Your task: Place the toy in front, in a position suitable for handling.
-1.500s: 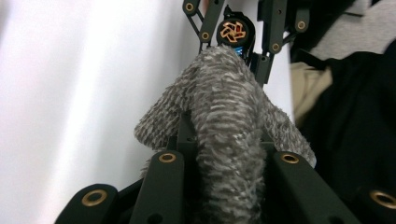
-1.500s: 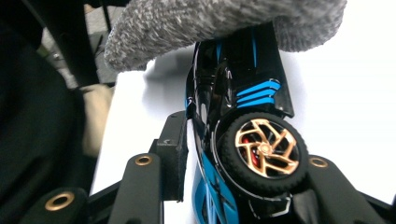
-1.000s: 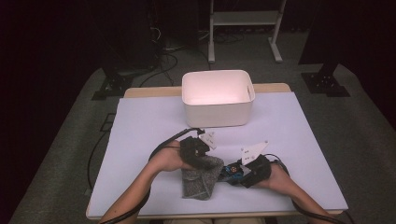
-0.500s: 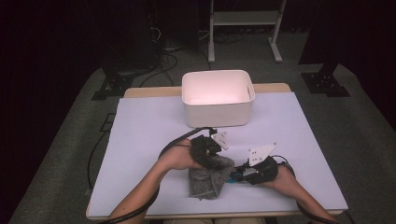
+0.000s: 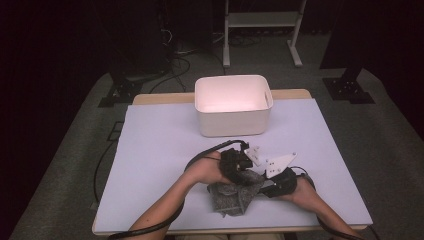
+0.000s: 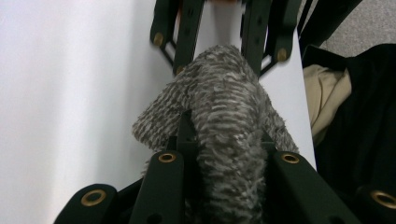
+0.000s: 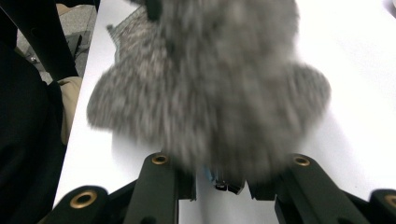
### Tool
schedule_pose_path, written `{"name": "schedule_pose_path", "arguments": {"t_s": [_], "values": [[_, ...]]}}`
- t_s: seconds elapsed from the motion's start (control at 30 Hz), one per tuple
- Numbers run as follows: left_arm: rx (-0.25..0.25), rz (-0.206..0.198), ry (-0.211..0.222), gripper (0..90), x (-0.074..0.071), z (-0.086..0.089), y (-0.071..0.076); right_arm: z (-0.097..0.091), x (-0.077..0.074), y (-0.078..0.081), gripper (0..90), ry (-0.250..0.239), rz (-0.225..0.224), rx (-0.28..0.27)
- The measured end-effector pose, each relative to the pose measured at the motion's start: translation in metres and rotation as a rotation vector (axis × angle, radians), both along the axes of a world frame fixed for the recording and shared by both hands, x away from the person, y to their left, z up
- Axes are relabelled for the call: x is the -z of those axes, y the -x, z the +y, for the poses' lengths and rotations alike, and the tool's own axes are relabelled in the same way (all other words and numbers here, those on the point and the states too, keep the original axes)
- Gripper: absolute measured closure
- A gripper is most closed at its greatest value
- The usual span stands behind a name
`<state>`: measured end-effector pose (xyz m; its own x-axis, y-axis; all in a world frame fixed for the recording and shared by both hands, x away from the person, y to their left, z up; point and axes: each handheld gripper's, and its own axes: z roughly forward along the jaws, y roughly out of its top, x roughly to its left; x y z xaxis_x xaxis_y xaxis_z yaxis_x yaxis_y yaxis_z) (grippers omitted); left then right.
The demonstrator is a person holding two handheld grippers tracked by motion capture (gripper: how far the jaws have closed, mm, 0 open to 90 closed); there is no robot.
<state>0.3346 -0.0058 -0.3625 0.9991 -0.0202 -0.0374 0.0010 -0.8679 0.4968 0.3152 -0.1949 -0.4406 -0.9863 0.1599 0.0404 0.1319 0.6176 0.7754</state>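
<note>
- High view: both hands work at the near edge of the tabletop (image 5: 165, 145). The left hand-held gripper (image 5: 239, 170) has slid toward the right hand-held gripper (image 5: 264, 189) compared with a second ago, and the two now sit close together over the grey knit sock (image 5: 231, 197). The sock lies bunched between them, partly lifted, its lower half on the tabletop.
- The white bin (image 5: 233, 106) stands at the far side, well apart from the sock, and looks empty.
- Left gripper view: the sock (image 6: 224, 126) drapes over and between the jaws of the left hand-held gripper (image 6: 224, 154). They are clamped narrow on the fabric, and the opposite gripper's jaws sit at the sock's far end.
- Right gripper view: blurred, but the sock (image 7: 205, 88) bulges right in front of the right hand-held gripper (image 7: 229, 179). Its jaws have just been closing, with the sock's edge between them. They look pinched on the fabric, though the blur keeps me from being sure of the contact.
- What it means: my read is that the second grip has only just landed, so the sock is now held at two points. That looks like setup for folding or bunching it, then carrying it to the bin.
- Risk: loose knit may slip from the right pinch.
</note>
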Motion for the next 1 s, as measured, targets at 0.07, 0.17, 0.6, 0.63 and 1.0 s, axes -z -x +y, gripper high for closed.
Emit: {"name": "schedule_pose_path", "arguments": {"t_s": [0.07, 0.17, 0.6, 0.63, 1.0], "values": [[-0.026, -0.001, -0.007, 73.4, 0.000, 0.013, -0.002, 0.000, 0.000, 0.000, 68.0, -0.001, 0.001, -0.003], [-0.062, -0.011, -0.010, 73.3, 0.000, 0.033, -0.003, 0.000, 0.000, -0.001, 68.0, -0.001, 0.000, -0.005], [-0.178, -0.019, -0.003, 73.4, -0.006, 0.096, -0.007, 0.000, 0.000, -0.001, 68.0, 0.003, 0.001, -0.005], [-0.187, -0.021, -0.006, 73.4, -0.006, 0.099, -0.007, 0.000, 0.000, -0.001, 68.1, 0.003, 0.000, -0.005], [-0.153, -0.002, 0.005, 73.4, -0.004, 0.091, -0.004, 0.001, -0.001, -0.001, 68.0, 0.007, 0.002, -0.008]]}}
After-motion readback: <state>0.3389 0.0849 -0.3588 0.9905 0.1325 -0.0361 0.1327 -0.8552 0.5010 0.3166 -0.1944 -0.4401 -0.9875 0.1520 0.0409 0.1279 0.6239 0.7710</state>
